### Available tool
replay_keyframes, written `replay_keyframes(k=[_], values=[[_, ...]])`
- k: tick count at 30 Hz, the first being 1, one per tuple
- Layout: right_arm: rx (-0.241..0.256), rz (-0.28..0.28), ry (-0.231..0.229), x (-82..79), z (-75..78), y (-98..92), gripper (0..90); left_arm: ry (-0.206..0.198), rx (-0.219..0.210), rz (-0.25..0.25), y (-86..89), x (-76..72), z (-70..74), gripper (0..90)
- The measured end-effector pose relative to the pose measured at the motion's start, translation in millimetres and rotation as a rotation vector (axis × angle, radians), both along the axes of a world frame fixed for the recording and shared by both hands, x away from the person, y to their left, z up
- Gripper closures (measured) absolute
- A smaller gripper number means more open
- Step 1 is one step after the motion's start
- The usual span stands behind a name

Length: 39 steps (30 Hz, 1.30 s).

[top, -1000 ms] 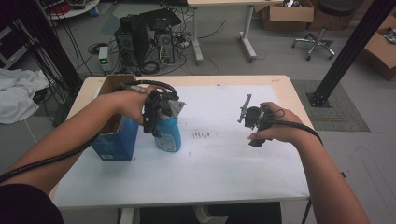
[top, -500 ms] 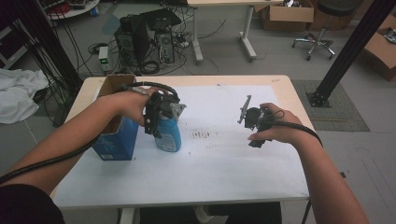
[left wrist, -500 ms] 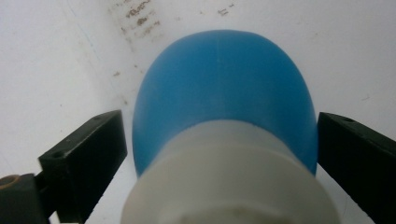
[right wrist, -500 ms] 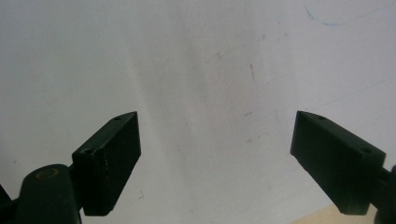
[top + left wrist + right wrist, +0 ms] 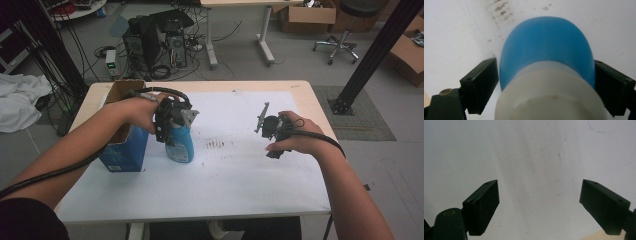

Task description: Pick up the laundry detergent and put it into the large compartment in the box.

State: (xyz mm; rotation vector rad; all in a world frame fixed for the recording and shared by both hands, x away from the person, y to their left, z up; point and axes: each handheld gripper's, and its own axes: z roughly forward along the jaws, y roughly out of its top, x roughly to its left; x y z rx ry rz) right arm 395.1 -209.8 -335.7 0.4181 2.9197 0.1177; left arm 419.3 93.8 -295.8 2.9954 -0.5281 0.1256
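A blue bottle (image 5: pixel 181 146) with a white cap stands upright on the white sheet (image 5: pixel 240 175), left of centre. My left gripper (image 5: pixel 171 134) comes down over its top and is open. In the left gripper view the blue bottle (image 5: pixel 546 47) sits between the two black jaws of this gripper (image 5: pixel 546 82), which stand close against its sides. The white cap (image 5: pixel 549 95) is nearest the camera. My right gripper (image 5: pixel 273 145) hangs over the right half of the sheet. It is open (image 5: pixel 540 202) with only bare white paper between its jaws.
An open blue carton (image 5: pixel 122 152) stands right beside the bottle at the table's left edge, under the left forearm. Faint dark marks (image 5: pixel 217 144) dot the sheet's middle. The wooden table rim (image 5: pixel 305 95) frames the sheet. Computers, cables and a chair are on the floor beyond.
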Motion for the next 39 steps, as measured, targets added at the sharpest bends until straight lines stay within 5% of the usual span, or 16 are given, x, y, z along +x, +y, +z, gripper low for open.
replay_keyframes(k=[29,39], values=[[-0.006,-0.006,0.006,2.1,-1.5,0.5,16.2,-0.013,-0.006,0.002,3.0,-2.4,-3.0,30.5],[0.0,-0.01,-0.001,1.7,-1.1,-1.0,16.2,-0.018,0.021,-0.01,0.0,-3.0,-3.3,34.5]])
